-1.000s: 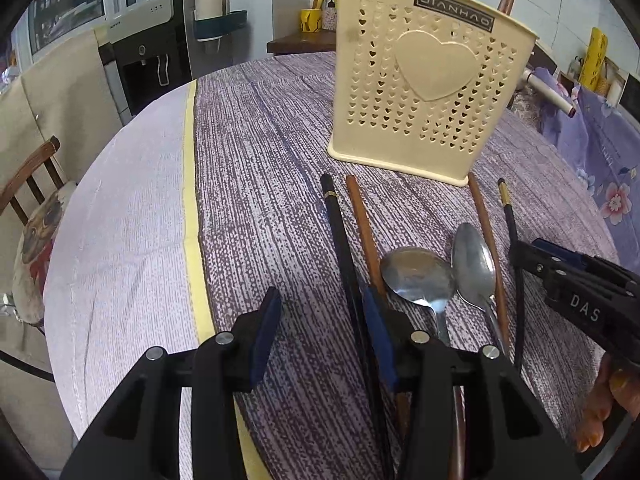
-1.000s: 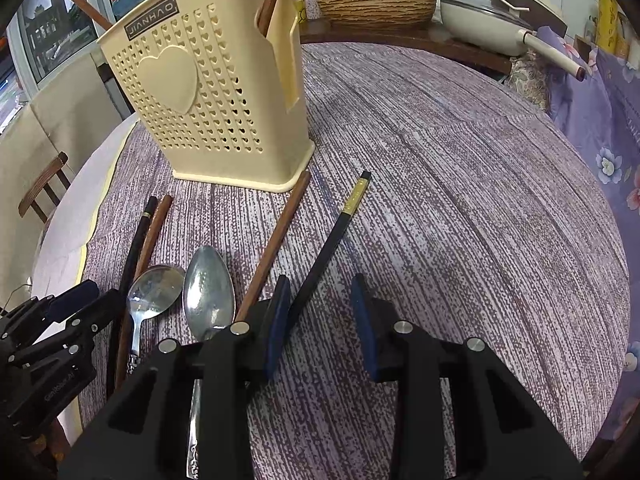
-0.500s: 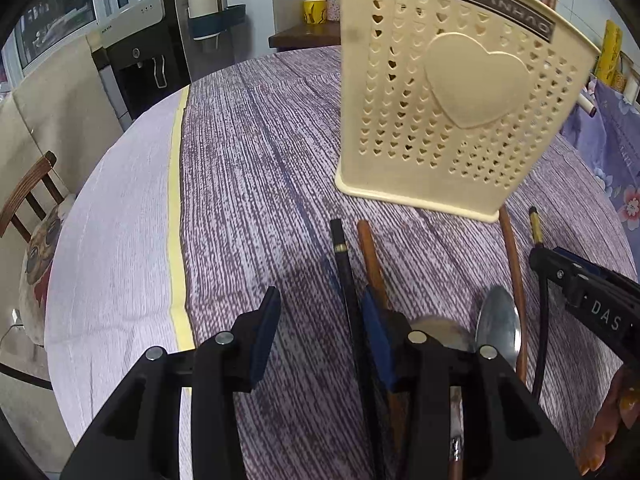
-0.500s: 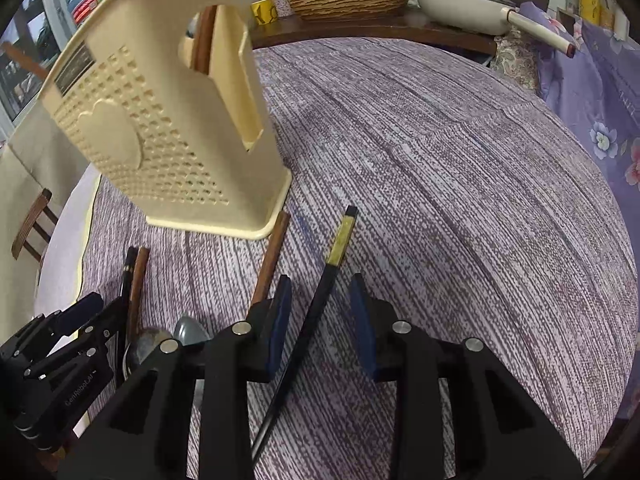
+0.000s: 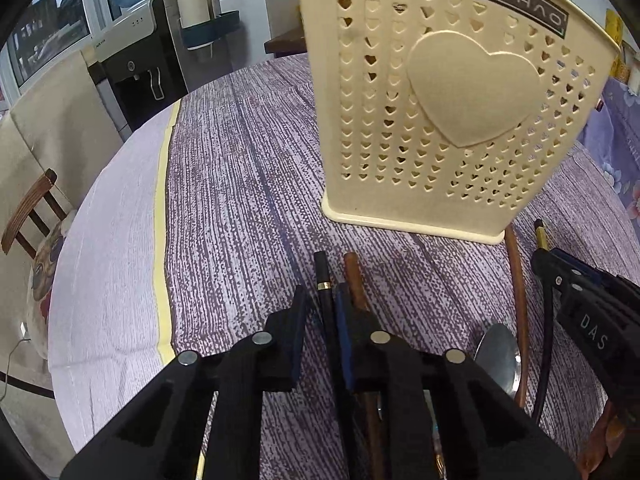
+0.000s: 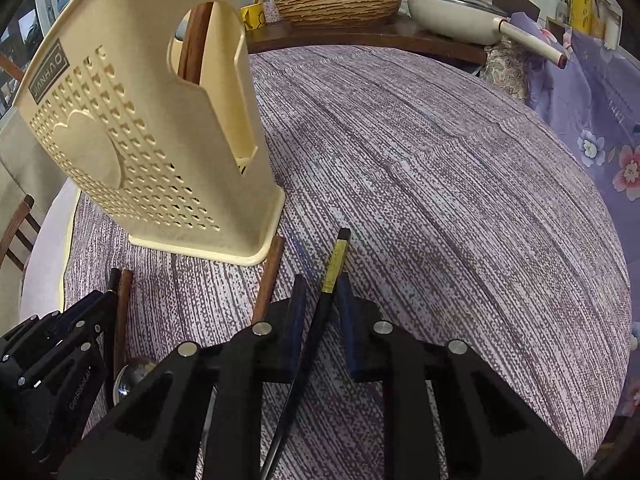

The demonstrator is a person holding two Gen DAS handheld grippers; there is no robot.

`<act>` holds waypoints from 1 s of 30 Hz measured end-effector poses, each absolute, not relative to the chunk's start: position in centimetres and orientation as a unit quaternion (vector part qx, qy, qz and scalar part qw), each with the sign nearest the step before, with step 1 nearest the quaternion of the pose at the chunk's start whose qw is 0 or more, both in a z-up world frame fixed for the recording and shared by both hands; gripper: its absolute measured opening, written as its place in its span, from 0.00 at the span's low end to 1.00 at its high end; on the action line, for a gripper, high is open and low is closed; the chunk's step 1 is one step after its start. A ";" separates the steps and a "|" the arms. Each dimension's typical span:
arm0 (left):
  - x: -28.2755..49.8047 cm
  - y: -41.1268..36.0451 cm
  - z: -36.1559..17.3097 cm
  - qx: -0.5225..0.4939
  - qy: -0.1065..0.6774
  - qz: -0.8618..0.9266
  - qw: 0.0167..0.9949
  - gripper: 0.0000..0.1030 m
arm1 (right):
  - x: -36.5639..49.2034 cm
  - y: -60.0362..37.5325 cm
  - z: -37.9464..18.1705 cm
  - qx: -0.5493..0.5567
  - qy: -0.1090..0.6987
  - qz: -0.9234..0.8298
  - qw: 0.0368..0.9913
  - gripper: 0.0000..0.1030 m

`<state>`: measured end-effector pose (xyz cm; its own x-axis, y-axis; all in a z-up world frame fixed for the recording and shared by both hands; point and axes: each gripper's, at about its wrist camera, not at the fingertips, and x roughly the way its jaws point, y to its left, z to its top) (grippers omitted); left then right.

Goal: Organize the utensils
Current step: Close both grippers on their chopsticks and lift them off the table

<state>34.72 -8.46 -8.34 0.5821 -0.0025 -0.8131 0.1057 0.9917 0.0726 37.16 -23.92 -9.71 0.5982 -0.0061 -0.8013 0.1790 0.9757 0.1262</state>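
A cream holder with heart-shaped holes stands on the purple tablecloth, with brown chopsticks in its side slot. My left gripper is closing around a black chopstick that lies on the cloth; a thin gap still shows beside it. A brown chopstick lies just right of the right pad. My right gripper is closing around a black chopstick with a gold band, with slim gaps on both sides. Two spoons and another brown chopstick lie between the grippers.
A wooden chair and a water dispenser stand past the table's left edge. At the back, a side shelf carries a woven basket and a white pan. Floral fabric hangs at the right.
Both grippers moved forward toward the holder and their jaws narrowed. The left one shifted right, so the black chopstick now lies between its pads.
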 end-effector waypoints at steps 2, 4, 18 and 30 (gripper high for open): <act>34.7 -8.5 -8.4 0.058 0.456 -0.030 0.888 0.13 | 37.1 -23.7 -9.7 0.095 0.445 -0.050 0.889 0.14; 34.7 -8.5 -8.4 0.060 0.456 -0.032 0.888 0.12 | 37.2 -23.7 -9.7 0.096 0.446 -0.047 0.889 0.12; 34.8 -8.4 -8.3 0.051 0.454 -0.035 0.889 0.09 | 37.7 -24.0 -9.6 0.104 0.442 -0.037 0.890 0.10; 34.7 -8.6 -8.3 0.051 0.449 -0.035 0.891 0.09 | 37.5 -23.9 -9.7 0.100 0.440 -0.032 0.892 0.08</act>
